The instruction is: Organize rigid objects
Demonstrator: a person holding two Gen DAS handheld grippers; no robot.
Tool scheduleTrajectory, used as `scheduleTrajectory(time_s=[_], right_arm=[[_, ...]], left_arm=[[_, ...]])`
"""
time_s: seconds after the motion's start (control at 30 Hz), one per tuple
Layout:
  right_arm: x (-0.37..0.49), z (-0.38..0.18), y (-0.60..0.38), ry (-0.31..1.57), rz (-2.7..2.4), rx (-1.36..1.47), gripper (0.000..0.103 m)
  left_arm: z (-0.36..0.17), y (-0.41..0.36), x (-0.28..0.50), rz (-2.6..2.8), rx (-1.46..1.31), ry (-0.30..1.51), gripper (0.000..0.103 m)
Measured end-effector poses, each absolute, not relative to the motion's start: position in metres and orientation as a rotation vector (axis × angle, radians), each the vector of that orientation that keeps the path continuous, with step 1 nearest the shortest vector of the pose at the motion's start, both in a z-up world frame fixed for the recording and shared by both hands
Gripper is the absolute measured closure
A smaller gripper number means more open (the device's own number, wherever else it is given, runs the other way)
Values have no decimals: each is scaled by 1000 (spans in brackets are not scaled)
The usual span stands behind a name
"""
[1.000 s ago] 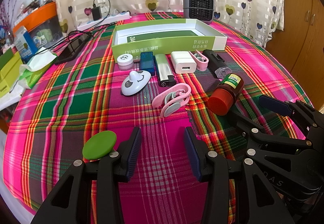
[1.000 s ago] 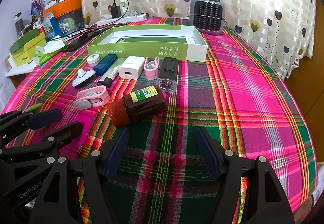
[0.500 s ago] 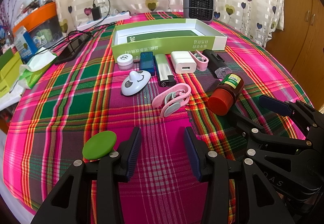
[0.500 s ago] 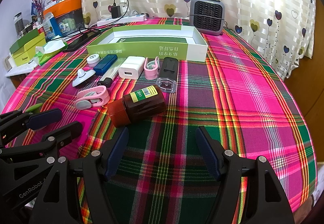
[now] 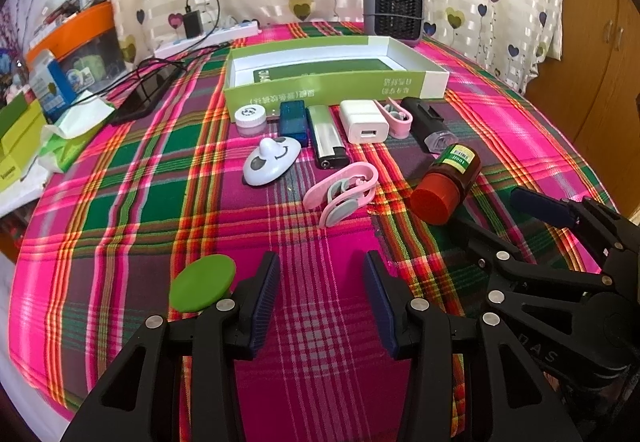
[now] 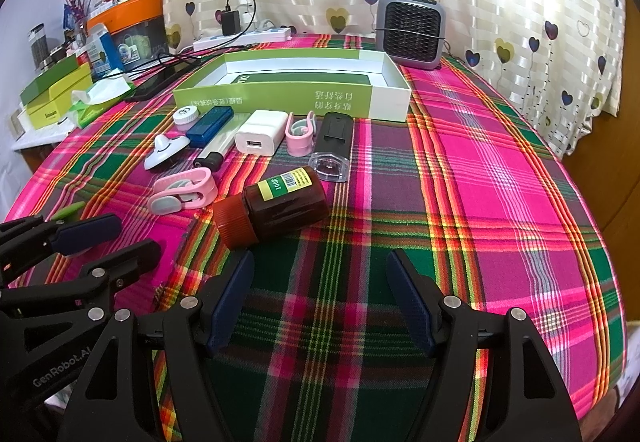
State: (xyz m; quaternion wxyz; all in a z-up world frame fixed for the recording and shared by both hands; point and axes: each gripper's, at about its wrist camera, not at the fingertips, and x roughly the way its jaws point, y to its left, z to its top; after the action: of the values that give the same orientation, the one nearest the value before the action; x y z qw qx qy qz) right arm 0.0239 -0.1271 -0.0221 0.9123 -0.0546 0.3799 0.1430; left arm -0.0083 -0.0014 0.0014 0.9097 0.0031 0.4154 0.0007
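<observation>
A brown bottle (image 6: pixel 280 204) with a red cap (image 5: pixel 434 202) lies on its side on the plaid cloth, just beyond my open right gripper (image 6: pixel 320 296). A pink clip (image 5: pixel 342 192) lies ahead of my open left gripper (image 5: pixel 320 300). A green disc (image 5: pixel 202 282) sits beside the left finger. Further back lie a white smiley gadget (image 5: pixel 272 160), a small white jar (image 5: pixel 250 118), a blue stick (image 5: pixel 294 116), a silver lighter (image 5: pixel 326 138), a white charger (image 5: pixel 364 120), a second pink clip (image 6: pixel 300 132) and a black device (image 6: pixel 334 140). Behind them stands an open green box (image 5: pixel 336 90).
A grey mini heater (image 6: pixel 410 28) stands at the back. A power strip (image 6: pixel 242 38), cables and a dark phone (image 5: pixel 140 100) lie back left. Boxes and an orange-lidded bin (image 6: pixel 128 22) crowd the left side. A wooden cabinet (image 5: pixel 592 54) is on the right.
</observation>
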Motion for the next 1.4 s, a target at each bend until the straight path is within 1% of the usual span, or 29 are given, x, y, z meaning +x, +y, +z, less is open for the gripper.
scheduleTrajectory(time_s=[0.23,0.37,0.57,0.67,0.97,1.3,1.33,1.4], right_arm=[[22,-21,-130,793,307,-94,34],[23,-18,-138,797,316,-35,34],[20,-4,-145,751,370,64,34],[24,-2,-140,765,407,94,34],[44,-4,-129,803,422,157,34],[61,-12,-120,850,360,137,34],[63,-13,-121,858,362,144,35],[65,-14,-120,864,377,152,41]], left_arm=[[18,7,-20,-6,-1,803,60],[28,16,-31,-21,-34,780,60],[45,40,-41,-9,-108,745,60],[48,52,-45,2,-139,747,60],[37,76,-52,50,-168,794,60],[21,61,-40,-24,-134,857,60],[19,60,-38,-25,-132,867,60],[16,60,-37,-27,-135,876,60]])
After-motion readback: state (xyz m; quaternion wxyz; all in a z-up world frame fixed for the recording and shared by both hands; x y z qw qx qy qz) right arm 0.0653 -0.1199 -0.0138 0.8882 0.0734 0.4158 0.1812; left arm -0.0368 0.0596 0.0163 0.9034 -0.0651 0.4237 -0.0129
